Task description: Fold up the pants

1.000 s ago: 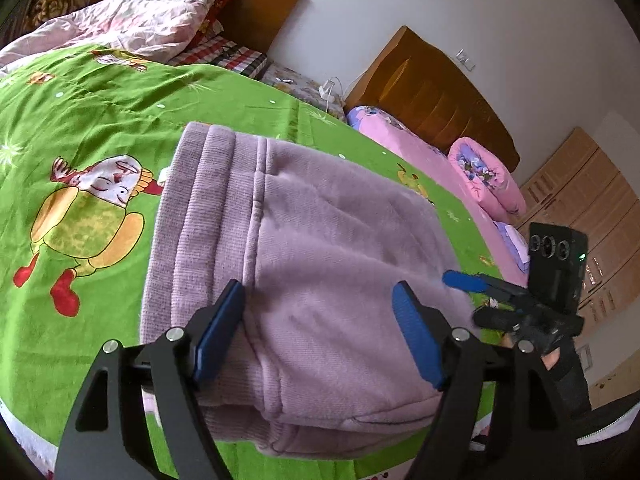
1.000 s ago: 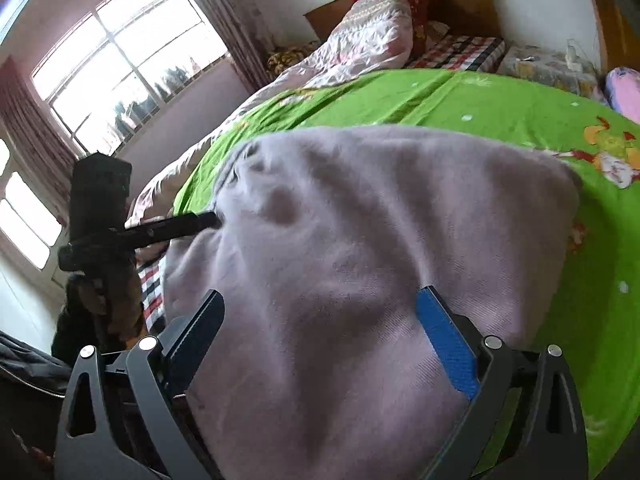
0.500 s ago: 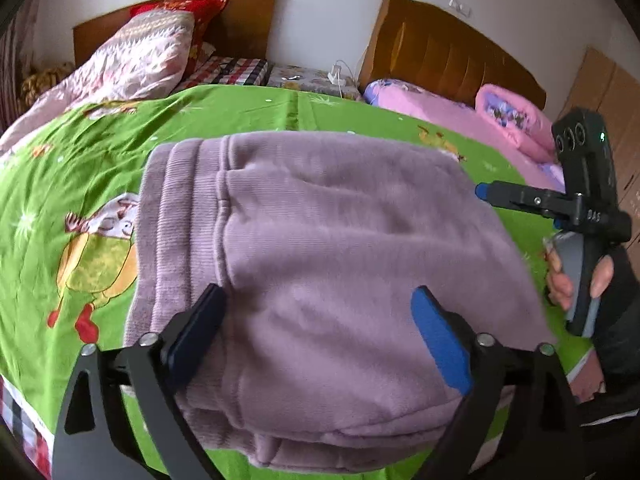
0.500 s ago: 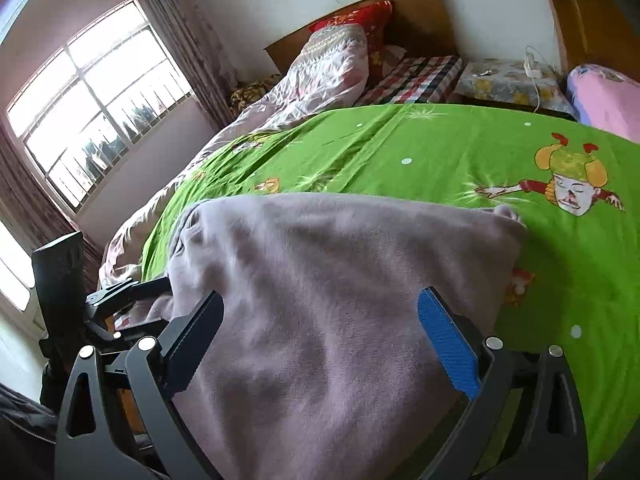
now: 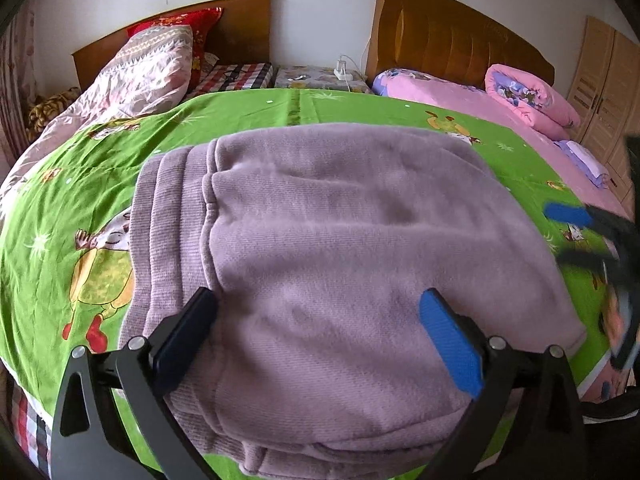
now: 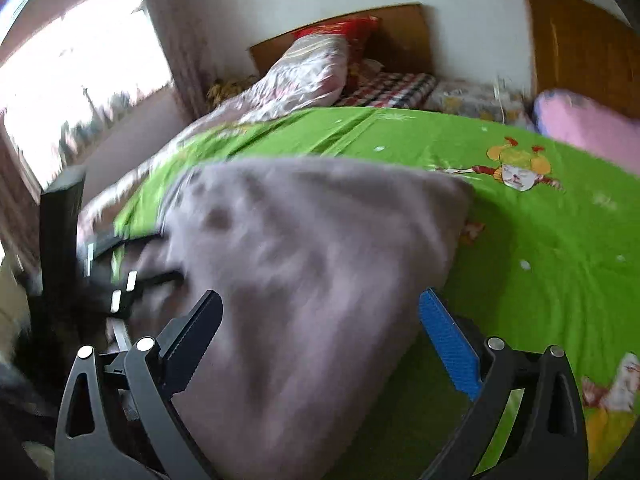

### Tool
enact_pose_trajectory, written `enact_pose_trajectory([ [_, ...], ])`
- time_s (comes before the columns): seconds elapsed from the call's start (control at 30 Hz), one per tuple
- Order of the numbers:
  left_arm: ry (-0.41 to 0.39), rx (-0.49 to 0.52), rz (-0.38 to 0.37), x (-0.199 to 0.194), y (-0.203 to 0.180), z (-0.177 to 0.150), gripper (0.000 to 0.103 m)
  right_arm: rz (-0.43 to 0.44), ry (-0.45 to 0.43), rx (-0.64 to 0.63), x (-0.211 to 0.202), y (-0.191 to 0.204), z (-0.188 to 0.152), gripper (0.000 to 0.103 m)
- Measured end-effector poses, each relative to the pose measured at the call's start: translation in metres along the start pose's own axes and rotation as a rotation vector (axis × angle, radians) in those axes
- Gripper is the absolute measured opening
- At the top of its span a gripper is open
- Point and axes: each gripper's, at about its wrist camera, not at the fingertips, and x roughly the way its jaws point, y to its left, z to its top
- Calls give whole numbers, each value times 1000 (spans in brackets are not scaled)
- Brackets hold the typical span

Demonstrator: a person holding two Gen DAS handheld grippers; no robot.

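Note:
The mauve fleece pants (image 5: 340, 248) lie folded in a thick bundle on the green cartoon bedsheet (image 5: 60, 200), ribbed waistband toward the left. My left gripper (image 5: 320, 320) hovers above the bundle's near edge, fingers spread wide and empty. In the right wrist view the same pants (image 6: 304, 264) look blurred, and my right gripper (image 6: 320, 320) stands open over their near right edge, holding nothing. The right gripper's blue fingertip (image 5: 568, 214) shows blurred at the far right of the left wrist view. The left gripper's dark body (image 6: 60, 232) shows at the left of the right wrist view.
A patterned quilt (image 5: 140, 72) and red pillow (image 5: 200, 32) lie at the head of this bed. A second bed with pink bedding (image 5: 532, 96) stands to the right, wooden wardrobes (image 5: 608, 92) beyond. A bright window (image 6: 80, 88) is on the left.
My left gripper's fingers spread wider and the view rolled level. My right gripper swung away to the right, off the middle of the pants, and its view blurred.

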Motion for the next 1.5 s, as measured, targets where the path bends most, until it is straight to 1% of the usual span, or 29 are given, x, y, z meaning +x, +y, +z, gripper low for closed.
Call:
enact_pose_trajectory([
  [0.03, -2, 2, 1, 0, -1, -1, 101, -16, 13, -40, -1, 9, -8, 96],
  [0.07, -4, 5, 3, 0, -1, -1, 101, -53, 37, -96, -1, 19, -18, 97],
  [0.13, -6, 10, 9, 0, -4, -2, 101, -107, 50, -143, -1, 26, -33, 97],
  [0.17, -8, 13, 13, 0, -4, -2, 101, -105, 35, -122, -2, 22, -37, 97],
  [0.27, -9, 20, 21, 1, -6, -3, 101, -82, 61, -6, 3, 3, -40, 98],
  [0.3, -10, 20, 22, 0, -7, -4, 101, -65, 57, 21, 6, -2, -42, 98],
  [0.37, -13, 25, 26, 1, -8, -4, 101, -63, 53, 22, 8, -5, -44, 98],
  [0.43, -20, 31, 35, 1, -11, -6, 101, -80, 43, 2, 7, -3, -43, 98],
  [0.7, -27, 34, 56, 1, -14, -7, 102, -118, 30, -9, -2, 9, -51, 98],
  [0.8, -25, 26, 61, 1, -14, -6, 102, -115, 48, -1, 0, 7, -50, 98],
  [0.87, -21, 26, 65, 1, -15, -6, 102, -106, 84, 27, -1, 3, -47, 98],
  [0.9, -14, 17, 63, 0, -15, -4, 101, -107, 97, 37, -3, 2, -44, 98],
  [0.93, -16, -13, 49, -6, -12, -1, 101, -115, 104, 38, -5, 1, -41, 98],
  [0.97, -28, -60, 20, -14, -8, 3, 101, -130, 91, 25, -10, 1, -38, 98],
  [1.0, -62, -131, -34, -27, 0, 10, 101, -145, 61, 2, -17, 1, -32, 98],
  [1.03, -89, -160, -67, -35, 6, 15, 101, -137, 34, -8, -22, -1, -25, 98],
  [1.07, -124, -188, -105, -43, 13, 26, 101, -108, 6, 1, -25, -5, -14, 98],
  [1.1, -134, -198, -132, -46, 17, 37, 101, -85, -8, 11, -26, -8, -6, 98],
  [1.17, -112, -205, -182, -40, 20, 61, 101, 9, -44, 9, -19, -11, 17, 98],
  [1.2, -82, -197, -231, -30, 18, 77, 101, 73, -40, 1, -9, -11, 27, 98],
  [1.23, -64, -189, -264, -19, 16, 89, 101, 117, -27, -8, 1, -10, 36, 98],
  [1.27, -52, -184, -267, -9, 15, 98, 101, 142, -20, -23, 12, -7, 46, 98],
  [1.3, -34, -179, -256, 1, 14, 105, 101, 143, -22, -44, 23, -4, 55, 98],
  [1.33, 17, -176, -226, 20, 15, 115, 101, 145, -20, -59, 32, -3, 64, 98],
  [1.37, 41, -184, -209, 30, 17, 120, 101, 150, -13, -67, 40, -2, 72, 98],
  [1.43, 51, -211, -186, 45, 29, 124, 101, 161, 5, -75, 57, -4, 90, 98],
  [1.47, 59, -226, -187, 53, 36, 122, 101, 170, 15, -83, 64, -5, 96, 98],
  [1.5, 65, -241, -201, 59, 43, 119, 101, 204, 44, -93, 73, -6, 101, 98],
])
